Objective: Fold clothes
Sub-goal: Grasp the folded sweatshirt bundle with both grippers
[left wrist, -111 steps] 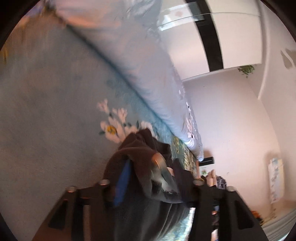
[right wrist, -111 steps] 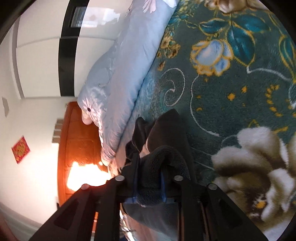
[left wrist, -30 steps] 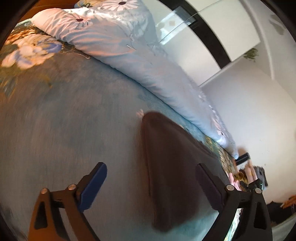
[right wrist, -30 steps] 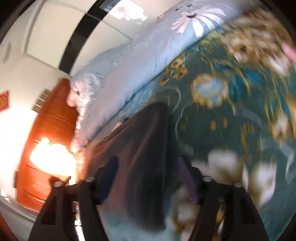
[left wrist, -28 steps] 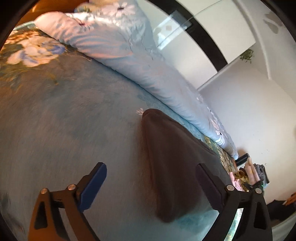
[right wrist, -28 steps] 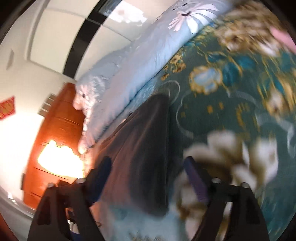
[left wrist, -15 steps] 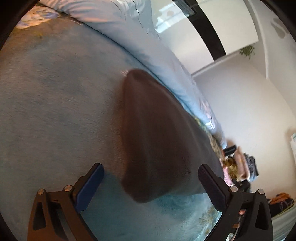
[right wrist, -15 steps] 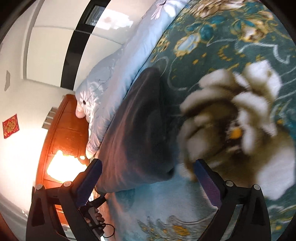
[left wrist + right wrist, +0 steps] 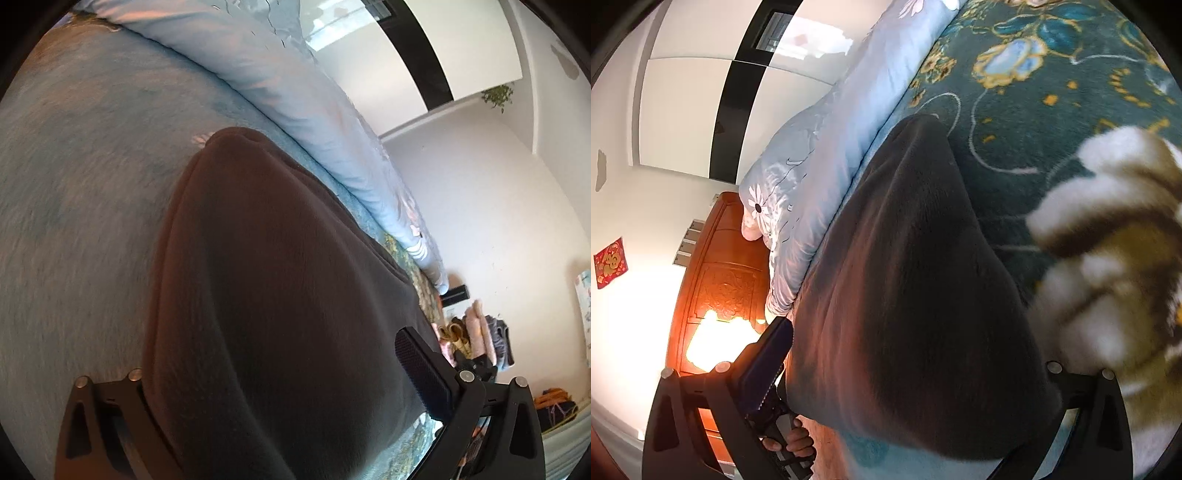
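Observation:
A dark brown fleece garment (image 9: 280,280) lies flat on the teal floral blanket (image 9: 1052,122). In the left wrist view its near edge fills the space between the fingers of my left gripper (image 9: 280,354). That gripper stands wide open: the right pad (image 9: 421,373) is bare and the garment covers the left finger. In the right wrist view the garment (image 9: 916,280) lies between the fingers of my right gripper (image 9: 919,343), whose jaws are opening. Its left pad (image 9: 772,365) is off the cloth and the cloth hides the right fingertip.
A rolled pale blue quilt (image 9: 295,96) runs along the far side of the bed. A wooden headboard (image 9: 716,280) with a bright glare stands at the left. A hand (image 9: 798,443) grips the other gripper's handle. Clothes (image 9: 484,332) pile by the far wall.
Both grippers, earlier shut on bunched dark cloth, now stand open. Over the last second both moved closer to the garment's near edge, so it now fills the space between the fingers.

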Demonstrator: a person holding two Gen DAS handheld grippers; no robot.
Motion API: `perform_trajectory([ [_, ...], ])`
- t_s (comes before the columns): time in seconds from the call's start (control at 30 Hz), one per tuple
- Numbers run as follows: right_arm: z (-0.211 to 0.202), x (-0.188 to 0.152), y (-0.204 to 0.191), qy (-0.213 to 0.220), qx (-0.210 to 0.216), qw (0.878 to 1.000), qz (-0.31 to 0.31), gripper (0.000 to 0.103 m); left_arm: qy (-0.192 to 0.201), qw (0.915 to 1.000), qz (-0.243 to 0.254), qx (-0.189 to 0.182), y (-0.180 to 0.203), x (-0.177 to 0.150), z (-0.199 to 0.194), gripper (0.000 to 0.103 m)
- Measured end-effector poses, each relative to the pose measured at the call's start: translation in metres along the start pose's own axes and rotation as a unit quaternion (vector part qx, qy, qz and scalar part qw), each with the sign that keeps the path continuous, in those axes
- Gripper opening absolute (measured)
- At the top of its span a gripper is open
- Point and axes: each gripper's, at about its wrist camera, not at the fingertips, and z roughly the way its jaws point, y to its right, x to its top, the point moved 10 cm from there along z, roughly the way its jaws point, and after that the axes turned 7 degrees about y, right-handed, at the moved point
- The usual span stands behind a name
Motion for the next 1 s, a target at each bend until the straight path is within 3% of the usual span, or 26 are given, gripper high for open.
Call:
perform_trajectory([
  [0.13,0.008,0.008,-0.006,-0.011,0.003,1.0,-0.014,0.103,-0.026,0.9996,0.005,0.005,-0.002,0.004,0.009,0.101],
  [0.27,0.015,0.008,-0.017,-0.018,0.006,0.999,-0.051,0.102,-0.025,0.9996,0.009,0.01,-0.004,0.002,0.008,0.091],
  [0.33,0.02,0.002,-0.011,-0.032,-0.018,0.997,-0.075,0.096,-0.018,0.9998,0.005,0.01,-0.006,0.001,0.008,0.088],
  [0.4,0.024,-0.002,-0.005,-0.041,-0.038,0.994,-0.093,0.082,-0.009,0.9999,0.003,0.01,-0.006,0.001,0.008,0.086],
  [0.53,0.024,0.001,0.001,-0.038,-0.061,0.995,-0.073,0.068,0.006,0.9996,-0.007,0.025,-0.005,0.002,0.011,0.086],
  [0.6,0.025,0.0,0.001,-0.041,-0.07,0.994,-0.069,0.053,0.006,0.9992,-0.002,0.041,-0.002,0.001,0.011,0.078],
  [0.67,0.022,0.0,0.001,-0.045,-0.075,0.994,-0.064,0.046,0.005,0.9985,0.007,0.054,0.003,-0.001,0.01,0.056],
  [0.77,0.015,0.0,-0.015,-0.05,-0.07,0.994,-0.068,0.042,0.009,0.9973,0.023,0.069,0.014,-0.003,0.001,0.04],
  [0.83,0.007,-0.001,-0.032,-0.053,-0.058,0.994,-0.08,0.04,0.017,0.9966,0.036,0.072,0.024,-0.006,-0.011,0.037],
  [1.0,-0.029,-0.006,-0.065,-0.055,-0.052,0.989,-0.124,0.04,0.021,0.998,0.048,0.035,0.057,-0.025,-0.041,0.032],
])
